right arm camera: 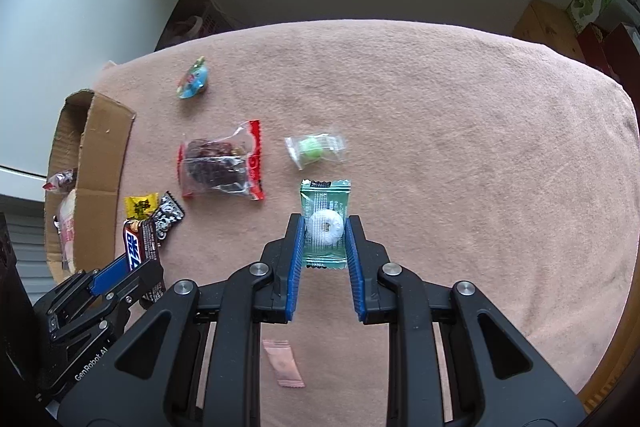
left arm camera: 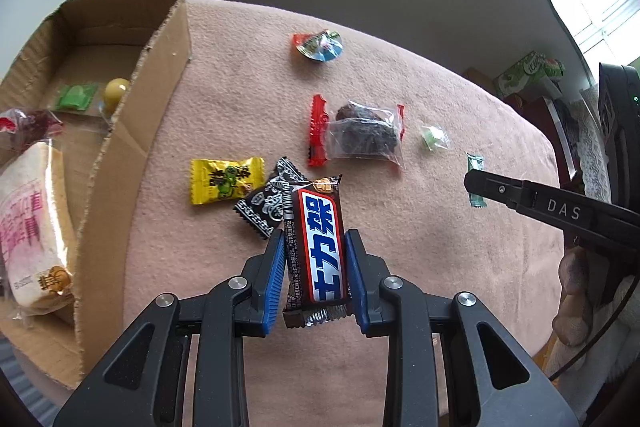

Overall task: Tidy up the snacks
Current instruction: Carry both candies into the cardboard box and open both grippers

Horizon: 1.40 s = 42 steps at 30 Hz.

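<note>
Now my left gripper (left arm camera: 314,267) clamps the brown chocolate bar (left arm camera: 318,247) above the pink cloth (left arm camera: 440,267), cardboard box (left arm camera: 160,67) at ten o'clock. My right gripper (right arm camera: 324,227) pinches the green mint packet (right arm camera: 325,223), dried-fruit bag (right arm camera: 222,163) at ten o'clock.

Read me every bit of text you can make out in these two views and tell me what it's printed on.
"DAS": right tool, on its body.
"GenRobot.AI": left tool, on its body.
"士力架": chocolate bar held in the left tool.
Yellow candy wrapper, black wrapper, bread pack, mint packet: print unreadable.
</note>
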{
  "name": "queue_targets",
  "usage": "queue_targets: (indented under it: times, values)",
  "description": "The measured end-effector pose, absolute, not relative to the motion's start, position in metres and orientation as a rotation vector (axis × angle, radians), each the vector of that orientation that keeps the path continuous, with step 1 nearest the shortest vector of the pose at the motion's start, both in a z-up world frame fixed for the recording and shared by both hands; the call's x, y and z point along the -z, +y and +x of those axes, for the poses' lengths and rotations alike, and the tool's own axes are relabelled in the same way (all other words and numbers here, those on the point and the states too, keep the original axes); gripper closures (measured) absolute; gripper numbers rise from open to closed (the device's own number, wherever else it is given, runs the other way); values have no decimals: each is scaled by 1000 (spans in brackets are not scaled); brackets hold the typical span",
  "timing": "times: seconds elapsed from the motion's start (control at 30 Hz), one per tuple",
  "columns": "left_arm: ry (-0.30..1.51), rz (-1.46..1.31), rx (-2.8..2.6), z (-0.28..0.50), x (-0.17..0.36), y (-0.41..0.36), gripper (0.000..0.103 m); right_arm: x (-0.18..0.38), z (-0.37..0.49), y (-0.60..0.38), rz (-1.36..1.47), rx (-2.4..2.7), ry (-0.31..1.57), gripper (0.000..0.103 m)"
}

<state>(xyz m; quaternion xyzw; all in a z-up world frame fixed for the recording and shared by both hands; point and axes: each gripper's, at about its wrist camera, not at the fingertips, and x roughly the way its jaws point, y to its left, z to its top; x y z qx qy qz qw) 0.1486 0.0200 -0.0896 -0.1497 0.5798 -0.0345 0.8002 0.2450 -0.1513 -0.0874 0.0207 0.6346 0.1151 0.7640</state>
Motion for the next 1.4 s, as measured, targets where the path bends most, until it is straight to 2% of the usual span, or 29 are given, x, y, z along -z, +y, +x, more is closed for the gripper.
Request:
queue_targets:
  times: [0.6, 1.23, 1.3, 1.37, 1.4]
  values:
    - [1118, -401, -106, 120, 42, 109, 75, 49, 239, -6, -41, -538, 1302, 81]
    - [1117, -454, -210, 99, 51, 162, 75, 43, 224, 89, -127, -703, 1274, 80]
    - [1115, -455, -207, 98, 51, 163, 75, 43, 223, 90, -126, -704, 1275, 77]
    - [1117, -451, -215, 98, 50, 164, 75, 42, 223, 88, -119, -696, 1272, 56]
    - [1116, -454, -217, 98, 50, 165, 73, 42, 222, 88, -115, -691, 1265, 51]
